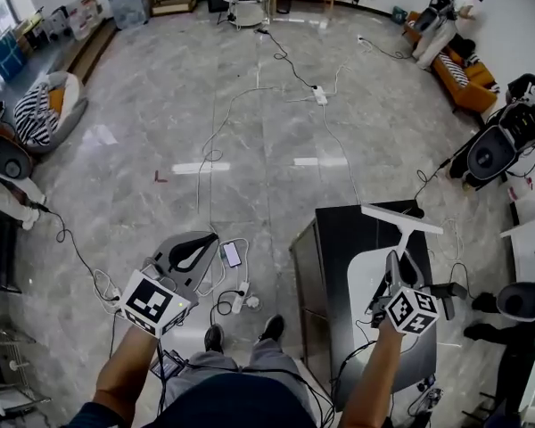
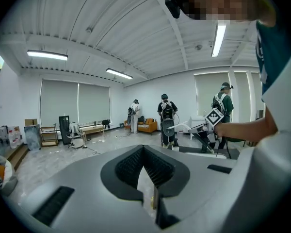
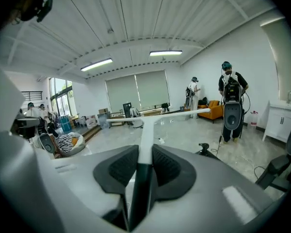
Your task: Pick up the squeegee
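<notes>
The squeegee [image 1: 401, 220] has a long white blade and a white handle that turns black lower down. My right gripper [image 1: 399, 262] is shut on that handle and holds it in the air above the black table [image 1: 339, 230], blade pointing away from me. In the right gripper view the handle [image 3: 146, 132] runs up between the two dark pads [image 3: 120, 168] to the crossways blade [image 3: 157, 116]. My left gripper [image 1: 193, 251] hangs over the floor to the left, shut with nothing in it. Its pads [image 2: 131, 165] meet at the tip in the left gripper view.
A white board [image 1: 361, 283] lies on the black table. Cables, a power strip [image 1: 320, 95] and a phone [image 1: 232, 254] lie on the grey floor. A striped beanbag [image 1: 43, 107] sits far left, an orange sofa [image 1: 464, 74] far right. People with equipment [image 3: 231, 106] stand around the room.
</notes>
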Motion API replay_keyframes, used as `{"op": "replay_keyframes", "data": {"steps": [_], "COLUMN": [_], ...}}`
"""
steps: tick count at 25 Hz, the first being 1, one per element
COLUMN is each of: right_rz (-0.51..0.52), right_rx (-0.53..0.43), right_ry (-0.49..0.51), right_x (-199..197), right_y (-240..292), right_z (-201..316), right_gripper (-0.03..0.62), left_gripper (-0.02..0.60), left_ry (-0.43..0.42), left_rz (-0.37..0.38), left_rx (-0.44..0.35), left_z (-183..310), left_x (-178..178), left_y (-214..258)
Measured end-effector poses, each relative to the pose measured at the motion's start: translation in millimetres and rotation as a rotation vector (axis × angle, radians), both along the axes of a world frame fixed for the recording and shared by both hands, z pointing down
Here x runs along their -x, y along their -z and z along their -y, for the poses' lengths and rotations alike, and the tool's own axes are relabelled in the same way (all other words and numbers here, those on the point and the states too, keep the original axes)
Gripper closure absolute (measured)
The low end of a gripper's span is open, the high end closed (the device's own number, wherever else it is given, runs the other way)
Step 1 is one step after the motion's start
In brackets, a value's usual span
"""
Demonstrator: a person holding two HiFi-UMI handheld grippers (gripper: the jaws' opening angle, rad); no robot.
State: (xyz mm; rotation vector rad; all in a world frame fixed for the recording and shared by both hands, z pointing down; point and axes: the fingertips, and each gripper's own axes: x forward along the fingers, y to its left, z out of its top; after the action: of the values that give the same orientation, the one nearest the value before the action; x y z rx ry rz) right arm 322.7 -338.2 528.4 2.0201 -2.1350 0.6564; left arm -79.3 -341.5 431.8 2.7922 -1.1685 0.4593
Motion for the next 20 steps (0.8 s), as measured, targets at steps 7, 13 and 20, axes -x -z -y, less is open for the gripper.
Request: {"op": "replay_keyframes", "data": {"steps": [7,13,20], "right_rz": [-0.031,-0.051,-0.116], "right_rx": [-0.149,-0.256,-0.369], "right_ry": [-0.01,-0.016,-0.031], "right_x": [17.0,34.0,60.7], "right_y": [96.4,168.2,224.6], "right_z": [-43.4,-91.0,-147.7], "right_gripper": [0.493,0.493,0.493], "left_gripper": [0.575,0.575,0.575], "left_ry": [0.003,-0.001,-0.023], "left_rz": [-0.025,-0.043,-0.075], "left_rx": [-0.057,-0.111,-0.169], "left_z": [-13.3,-32.5,-48.7], "left_x": [26.0,48.8,69.7], "left_y": [36.3,72.9,93.4]}}
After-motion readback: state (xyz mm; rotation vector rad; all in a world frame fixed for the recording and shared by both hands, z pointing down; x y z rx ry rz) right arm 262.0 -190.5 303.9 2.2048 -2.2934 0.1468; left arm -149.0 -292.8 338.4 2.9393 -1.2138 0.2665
